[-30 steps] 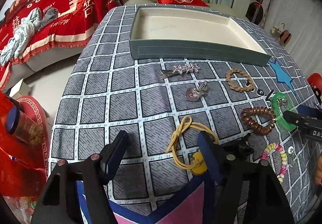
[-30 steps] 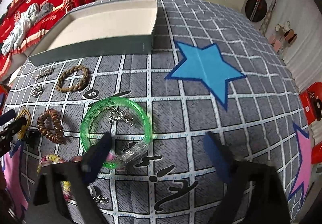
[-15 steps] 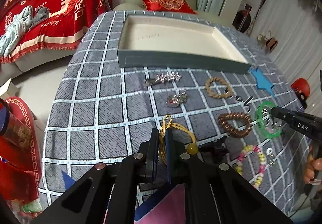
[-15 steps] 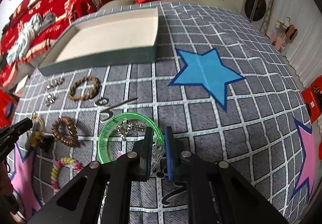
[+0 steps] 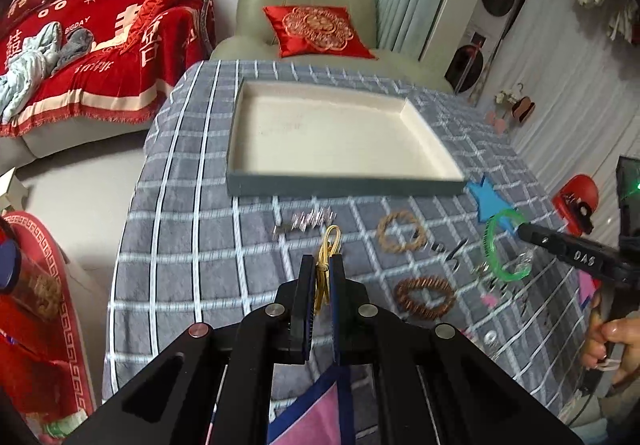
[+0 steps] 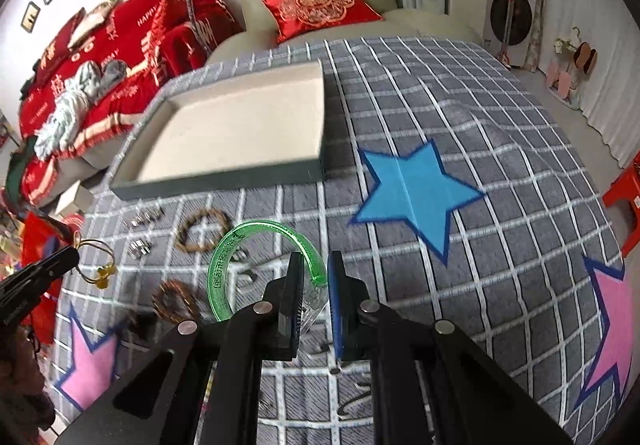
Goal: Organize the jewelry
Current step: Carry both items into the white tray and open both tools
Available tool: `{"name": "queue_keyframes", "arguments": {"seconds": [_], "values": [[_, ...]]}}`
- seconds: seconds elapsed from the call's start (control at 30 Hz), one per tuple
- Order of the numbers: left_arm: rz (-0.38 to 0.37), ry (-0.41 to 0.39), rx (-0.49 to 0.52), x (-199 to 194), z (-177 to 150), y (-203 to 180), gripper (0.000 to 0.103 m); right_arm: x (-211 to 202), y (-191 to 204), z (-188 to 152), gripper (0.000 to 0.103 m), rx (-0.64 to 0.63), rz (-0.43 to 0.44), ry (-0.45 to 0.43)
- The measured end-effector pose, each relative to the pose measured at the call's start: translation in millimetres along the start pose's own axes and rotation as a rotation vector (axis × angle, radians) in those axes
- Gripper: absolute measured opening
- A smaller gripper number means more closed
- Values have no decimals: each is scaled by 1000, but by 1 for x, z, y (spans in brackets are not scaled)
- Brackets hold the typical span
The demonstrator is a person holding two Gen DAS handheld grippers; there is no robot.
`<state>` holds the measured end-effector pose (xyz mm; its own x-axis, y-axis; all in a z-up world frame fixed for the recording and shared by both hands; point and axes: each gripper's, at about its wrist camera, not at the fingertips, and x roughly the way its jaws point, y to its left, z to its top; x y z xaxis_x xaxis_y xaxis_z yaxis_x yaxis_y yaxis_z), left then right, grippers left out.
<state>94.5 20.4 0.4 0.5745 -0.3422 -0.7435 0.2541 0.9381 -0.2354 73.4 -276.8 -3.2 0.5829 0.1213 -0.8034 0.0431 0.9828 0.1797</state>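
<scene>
My left gripper point(image 5: 321, 265) is shut on a yellow hair tie point(image 5: 329, 245) and holds it above the checked cloth; it also shows in the right wrist view point(image 6: 94, 261). My right gripper point(image 6: 314, 277) is shut on a green bangle point(image 6: 240, 241), lifted off the cloth; the bangle also shows in the left wrist view point(image 5: 494, 249). The shallow cream-lined tray point(image 5: 340, 187) stands empty at the back, and shows in the right wrist view point(image 6: 224, 181). A braided brown bracelet point(image 5: 400, 233), a coiled brown hair tie point(image 5: 424, 297) and a silver clip point(image 5: 308, 223) lie on the cloth.
A small silver charm point(image 6: 140, 247) and a bead bracelet lie near the coiled tie. A green armchair with a red cushion point(image 5: 316, 29) stands behind the table. A red-draped sofa point(image 5: 80, 57) is at the left. The table's edge drops off on the left.
Both grippers closed, left on the yellow hair tie and right on the green bangle. Both then lifted their items off the cloth and moved toward the tray.
</scene>
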Motion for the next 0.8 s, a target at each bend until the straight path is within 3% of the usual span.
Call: {"name": "queue_keyframes", "arguments": {"seconds": [0.4, 0.57, 0.8], "values": [[-7, -88, 56, 10, 107, -14, 23, 22, 15, 93, 13, -10, 78, -23], [-28, -85, 25, 51, 151, -10, 23, 53, 26, 130, 13, -32, 58, -14], [17, -18, 17, 125, 168, -1, 23, 112, 28, 159, 13, 3, 71, 45]]}}
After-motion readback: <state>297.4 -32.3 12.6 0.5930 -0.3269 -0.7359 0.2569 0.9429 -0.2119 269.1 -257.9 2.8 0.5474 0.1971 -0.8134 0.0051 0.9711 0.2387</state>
